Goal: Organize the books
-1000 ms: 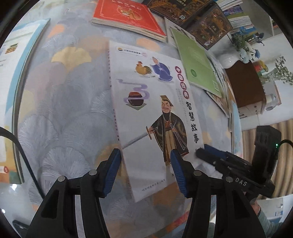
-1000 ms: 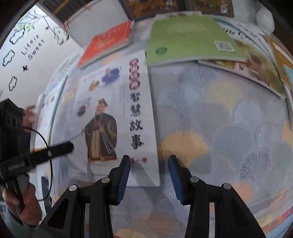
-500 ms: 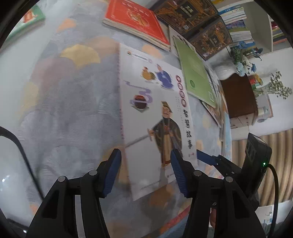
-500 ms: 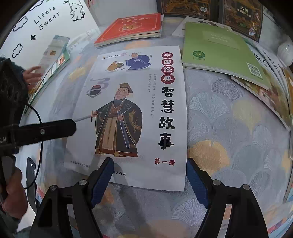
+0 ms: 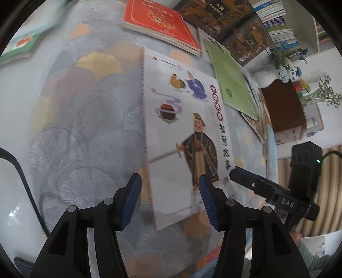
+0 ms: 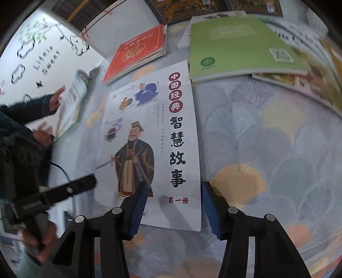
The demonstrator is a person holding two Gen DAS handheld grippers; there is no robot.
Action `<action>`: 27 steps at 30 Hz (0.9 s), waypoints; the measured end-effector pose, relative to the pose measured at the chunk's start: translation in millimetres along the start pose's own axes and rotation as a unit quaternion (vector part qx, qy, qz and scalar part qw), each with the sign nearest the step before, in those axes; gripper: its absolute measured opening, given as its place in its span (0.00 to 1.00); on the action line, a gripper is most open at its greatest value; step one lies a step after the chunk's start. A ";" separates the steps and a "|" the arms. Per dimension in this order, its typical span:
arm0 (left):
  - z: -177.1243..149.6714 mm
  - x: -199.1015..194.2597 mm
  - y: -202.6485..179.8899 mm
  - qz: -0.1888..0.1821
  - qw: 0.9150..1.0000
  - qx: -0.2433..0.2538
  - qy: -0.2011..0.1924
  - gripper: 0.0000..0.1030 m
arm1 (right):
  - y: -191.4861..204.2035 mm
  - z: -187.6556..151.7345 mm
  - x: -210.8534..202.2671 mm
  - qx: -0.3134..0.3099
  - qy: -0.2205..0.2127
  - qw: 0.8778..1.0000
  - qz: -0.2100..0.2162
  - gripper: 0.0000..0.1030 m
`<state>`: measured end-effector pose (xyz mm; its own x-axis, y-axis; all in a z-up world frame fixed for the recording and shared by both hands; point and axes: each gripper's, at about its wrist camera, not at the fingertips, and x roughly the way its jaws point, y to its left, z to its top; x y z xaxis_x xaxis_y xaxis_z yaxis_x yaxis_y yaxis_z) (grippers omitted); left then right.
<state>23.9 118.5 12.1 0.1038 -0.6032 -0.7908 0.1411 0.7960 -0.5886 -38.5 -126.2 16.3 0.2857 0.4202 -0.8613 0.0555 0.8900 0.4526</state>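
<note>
Right, the counter point(image 5: 89, 119) carries a fan-patterned cloth point(image 6: 267, 149) in grey, blue and yellow, with books spread flat over it. Biggest near item: the white storybook point(image 6: 154, 136), cover up, showing a robed man with a sword, black Chinese title down its right side, spiral-type binding along its left edge. It lies flat on the cloth, unheld.

Left gripper point(image 5: 170, 198): fingers apart, nothing between the pads. The storybook's point(image 5: 181, 136) lower left part sits in the gap; the left pad is just off the bound edge, the right pad overlaps the cover near the robed man's feet. Contact: cannot tell.

Right gripper point(image 6: 173, 207): fingers apart, also gripping nothing. The storybook's lower right corner sits in the gap; the left pad is over the cover, the right pad just outside the book's right edge, over cloth.

Each gripper shows in the other's camera, at opposite sides of the book's near end.

Beyond the storybook: a green book point(image 6: 237, 45) at its upper right, resting on other picture books; a red book point(image 6: 136, 49) at the upper left, apart from it. Dark ornate books point(image 5: 224, 19) stand behind them. A green-edged booklet point(image 5: 21, 40) lies at the far left, blurred.
</note>
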 end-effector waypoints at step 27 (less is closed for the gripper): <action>1.5 6.5 -4.4 -0.144 0.988 -0.045 -0.023 0.13 | -33.9 -1.8 -4.6 0.081 0.013 0.992 0.097 0.50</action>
<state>25.4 111.0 9.8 0.1163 -0.8052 -0.5814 0.0839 0.5913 -0.8021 -43.5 -158.0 4.5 0.2812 0.5871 -0.7591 0.1552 0.7528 0.6397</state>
